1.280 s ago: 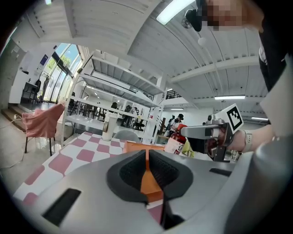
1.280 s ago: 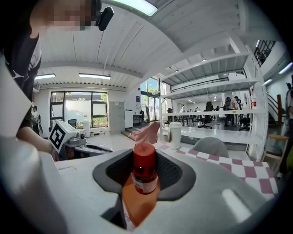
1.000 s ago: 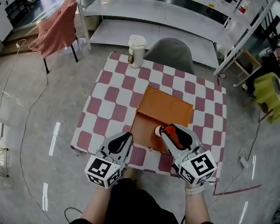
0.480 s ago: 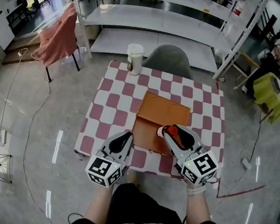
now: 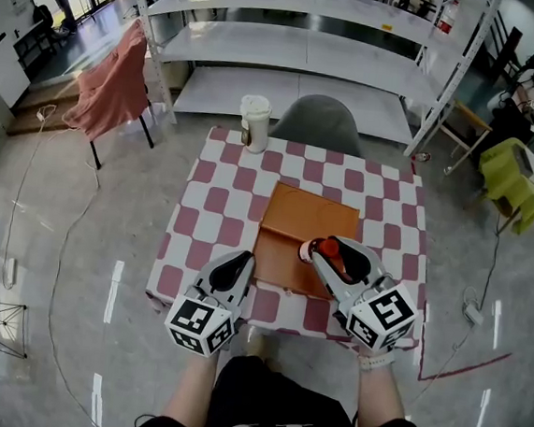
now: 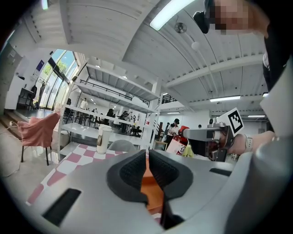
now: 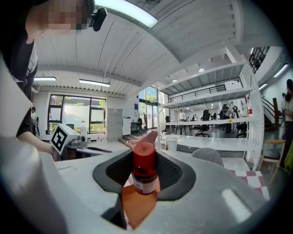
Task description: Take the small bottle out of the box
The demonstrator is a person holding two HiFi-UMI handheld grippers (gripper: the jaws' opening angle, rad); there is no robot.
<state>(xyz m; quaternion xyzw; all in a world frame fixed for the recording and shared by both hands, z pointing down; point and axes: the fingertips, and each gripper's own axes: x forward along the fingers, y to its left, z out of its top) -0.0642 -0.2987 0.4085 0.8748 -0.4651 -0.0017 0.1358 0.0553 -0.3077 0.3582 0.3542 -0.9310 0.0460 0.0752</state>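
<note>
Bottle point(image 7: 144, 167) sits clamped between your right gripper's point(image 5: 324, 253) jaws, held over the box point(image 5: 302, 222) to come clear of it, while your left gripper point(image 5: 240, 263), jaws nearly together and empty, idles at the box's near left edge.

Nothing can be read with certainty. The white label point(image 7: 145, 185) on the small bottle point(image 7: 144, 167) is blurred, and the pale lettering across the person's dark shirt point(image 5: 271, 415) is warped and cut off.
</note>
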